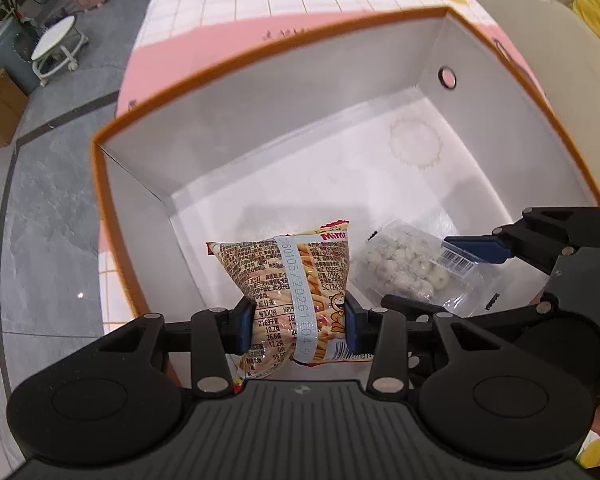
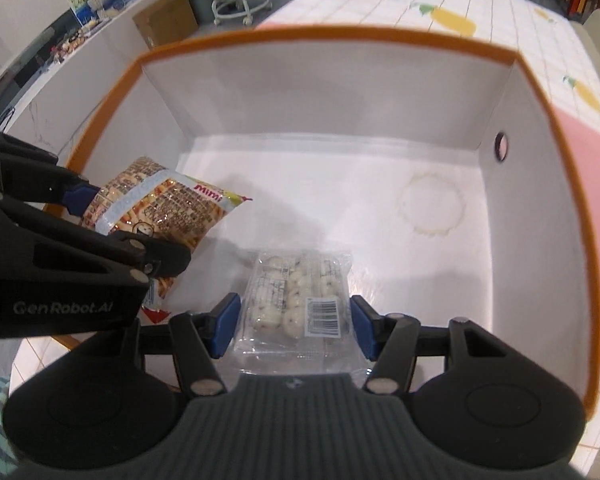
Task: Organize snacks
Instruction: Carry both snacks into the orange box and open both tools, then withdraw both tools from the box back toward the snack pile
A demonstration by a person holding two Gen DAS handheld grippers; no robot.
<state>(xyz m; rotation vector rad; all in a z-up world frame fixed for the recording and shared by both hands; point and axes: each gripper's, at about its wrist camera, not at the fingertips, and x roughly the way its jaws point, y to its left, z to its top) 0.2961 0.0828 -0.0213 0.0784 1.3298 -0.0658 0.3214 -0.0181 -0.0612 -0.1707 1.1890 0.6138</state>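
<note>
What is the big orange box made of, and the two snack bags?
The box looks like cardboard: thin stiff walls, matte white inside, folded corners, a ring stain on its floor. The printed snack bag looks like glossy plastic film, shiny and puffed, pinched by the left gripper. The clear bag in the right gripper seems to be see-through plastic; pale round pieces show through.

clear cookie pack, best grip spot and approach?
Across the clear pack's near end, from above, as the right tongs straddle it now. It's flat and soft with cookie rows inside; pinching its long side edges avoids crushing them.
</note>
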